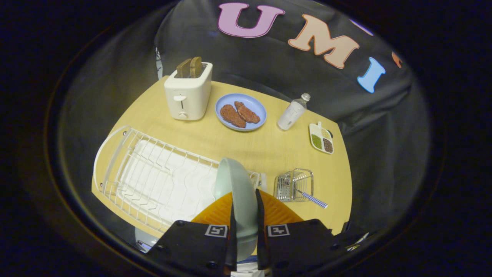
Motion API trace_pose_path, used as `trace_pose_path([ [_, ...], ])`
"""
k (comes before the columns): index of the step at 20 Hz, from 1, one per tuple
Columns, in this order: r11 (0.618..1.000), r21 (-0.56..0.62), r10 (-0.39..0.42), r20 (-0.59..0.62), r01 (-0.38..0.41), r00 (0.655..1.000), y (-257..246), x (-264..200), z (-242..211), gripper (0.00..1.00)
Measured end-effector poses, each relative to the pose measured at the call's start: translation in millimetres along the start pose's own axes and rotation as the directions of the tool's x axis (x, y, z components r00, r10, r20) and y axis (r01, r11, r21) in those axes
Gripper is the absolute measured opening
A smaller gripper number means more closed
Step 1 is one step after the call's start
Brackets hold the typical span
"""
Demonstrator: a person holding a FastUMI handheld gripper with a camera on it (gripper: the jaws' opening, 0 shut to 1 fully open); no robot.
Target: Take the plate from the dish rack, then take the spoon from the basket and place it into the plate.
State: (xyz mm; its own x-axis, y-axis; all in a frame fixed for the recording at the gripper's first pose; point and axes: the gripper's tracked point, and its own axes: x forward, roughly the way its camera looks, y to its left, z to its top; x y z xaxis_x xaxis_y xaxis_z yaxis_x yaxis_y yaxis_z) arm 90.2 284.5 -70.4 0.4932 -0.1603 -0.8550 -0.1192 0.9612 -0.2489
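The pale green plate [239, 192], low in the centre of the frame over the dish rack [153, 181], is held on edge between the narrowed fingers of the gripper [244, 219], apparently by its rim, and is judged stiff, smooth, breakable.

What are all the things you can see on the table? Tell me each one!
Table: one, light wood, under everything.
Toaster: one, cream, far end, two brown slices in it.
Blue plate: one, beside the toaster, two brown patties on it.
Bottle: one, clear, beyond the blue plate.
Tray: one, small, white, holding green and brown grains, past the bottle.
Rack: one, white wire, left of the fingers.
Basket: one, metal wire, right of the fingers.
Spoon: one, checked handle, sticking out of the basket.
Green plate: one, pale green, on edge between the fingers.
Gripper: one, shut on the green plate.
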Motion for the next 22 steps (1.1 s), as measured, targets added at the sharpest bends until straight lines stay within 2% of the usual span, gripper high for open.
trace_pose_path([
  [2, 1.000, 0.019, 0.011, -0.003, -0.011, 1.000, 1, 0, 0, 0.23],
  [5, 1.000, 0.019, -0.019, 0.003, 0.019, 1.000, -4, 1, 1, 0.23],
  [10, 0.986, -0.081, -0.140, 0.041, 0.143, 0.989, -1, -4, 8, 0.23],
  [14, 0.942, -0.227, -0.230, 0.106, 0.249, 0.967, 5, -10, 12, 0.20],
  [16, 0.935, -0.249, -0.230, 0.118, 0.253, 0.966, 8, -12, 13, 0.19],
  [22, 0.965, -0.183, -0.189, 0.006, 0.187, 0.982, -10, -12, -12, 0.14],
])
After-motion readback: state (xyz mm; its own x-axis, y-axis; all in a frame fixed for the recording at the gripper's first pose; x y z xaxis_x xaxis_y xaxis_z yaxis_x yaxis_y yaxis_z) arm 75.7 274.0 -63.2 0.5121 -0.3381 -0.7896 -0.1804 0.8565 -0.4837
